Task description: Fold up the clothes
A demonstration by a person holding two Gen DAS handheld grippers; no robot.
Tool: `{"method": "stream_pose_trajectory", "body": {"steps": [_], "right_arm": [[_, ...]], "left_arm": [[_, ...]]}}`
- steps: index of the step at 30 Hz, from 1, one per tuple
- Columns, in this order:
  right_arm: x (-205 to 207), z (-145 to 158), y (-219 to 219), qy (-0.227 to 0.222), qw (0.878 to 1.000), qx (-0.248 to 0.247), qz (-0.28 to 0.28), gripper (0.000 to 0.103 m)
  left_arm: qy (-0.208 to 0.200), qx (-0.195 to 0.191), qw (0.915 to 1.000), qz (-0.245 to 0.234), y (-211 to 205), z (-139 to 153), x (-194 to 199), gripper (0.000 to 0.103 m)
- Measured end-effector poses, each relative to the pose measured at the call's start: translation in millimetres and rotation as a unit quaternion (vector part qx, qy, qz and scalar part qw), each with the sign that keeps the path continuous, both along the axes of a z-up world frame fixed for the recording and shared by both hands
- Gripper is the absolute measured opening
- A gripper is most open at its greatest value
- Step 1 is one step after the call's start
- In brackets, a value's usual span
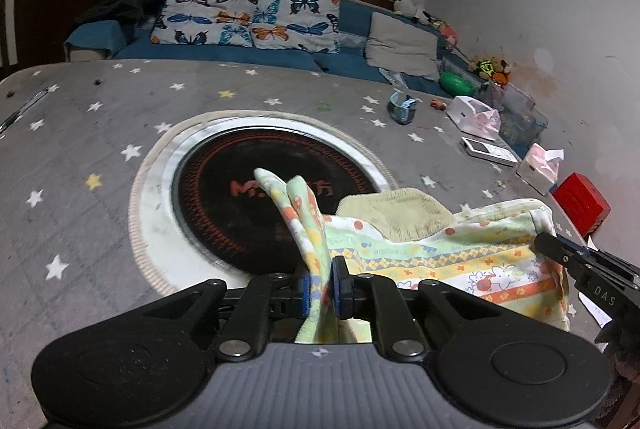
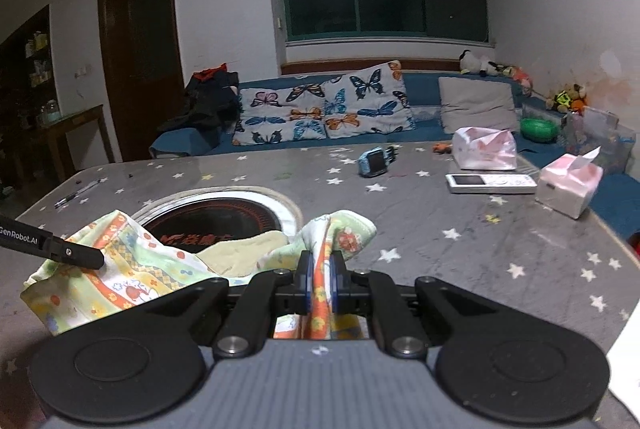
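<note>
A small garment point(image 1: 436, 257) in pale green, yellow and orange print hangs stretched between both grippers just above the grey starred table point(image 1: 92, 149). My left gripper point(image 1: 320, 287) is shut on one bunched corner, which sticks up past the blue pads. At the right edge of the left wrist view, my right gripper point(image 1: 541, 244) grips the other corner. In the right wrist view, the right gripper point(image 2: 320, 279) is shut on a fold of the garment point(image 2: 132, 269). The left gripper point(image 2: 98, 261) pinches its far left end.
A round black hotplate point(image 1: 256, 189) is set into the table under the garment. At the far right lie a white handset point(image 2: 490, 183), two pink tissue packs point(image 2: 568, 185), a blue toy watch point(image 2: 374, 161) and a red box point(image 1: 584, 203). A pen point(image 2: 78, 192) lies far left. A sofa with butterfly cushions point(image 2: 324, 109) stands behind.
</note>
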State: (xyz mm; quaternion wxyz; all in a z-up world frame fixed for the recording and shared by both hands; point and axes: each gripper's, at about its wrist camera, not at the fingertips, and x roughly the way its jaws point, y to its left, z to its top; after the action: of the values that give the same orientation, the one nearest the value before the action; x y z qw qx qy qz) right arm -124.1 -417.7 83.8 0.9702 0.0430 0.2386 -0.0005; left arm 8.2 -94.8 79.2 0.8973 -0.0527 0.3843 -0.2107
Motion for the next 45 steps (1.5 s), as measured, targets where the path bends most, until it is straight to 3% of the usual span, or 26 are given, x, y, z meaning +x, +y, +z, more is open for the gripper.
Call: {"method": "stream_pose_trajectory", "body": {"steps": [11, 17, 30, 45], "right_arm": [[-4.5, -17.5, -21.7, 0.020, 0.999, -0.002, -0.031, 0.007], [-1.4, -3.7, -25.5, 0.007, 0.999, -0.017, -0.034, 0.007], [18.9, 22.6, -49.9, -0.018, 0.997, -0.040, -0.062, 0.007], [37.7, -0.4, -87.3, 0.011, 0.994, -0.042, -0.097, 0.007]], "left_arm": [[0.018, 0.001, 0.9998, -0.002, -9.5, -14.3, 12.0, 0.008], [0.003, -0.012, 0.9998, -0.016, -21.5, 1.5, 17.2, 0.007], [-0.021, 0.001, 0.9987, -0.046, -73.7, 22.2, 30.4, 0.007], [-0.004, 0.025, 0.9979, -0.060, -111.2, 5.5, 52.0, 0.007]]}}
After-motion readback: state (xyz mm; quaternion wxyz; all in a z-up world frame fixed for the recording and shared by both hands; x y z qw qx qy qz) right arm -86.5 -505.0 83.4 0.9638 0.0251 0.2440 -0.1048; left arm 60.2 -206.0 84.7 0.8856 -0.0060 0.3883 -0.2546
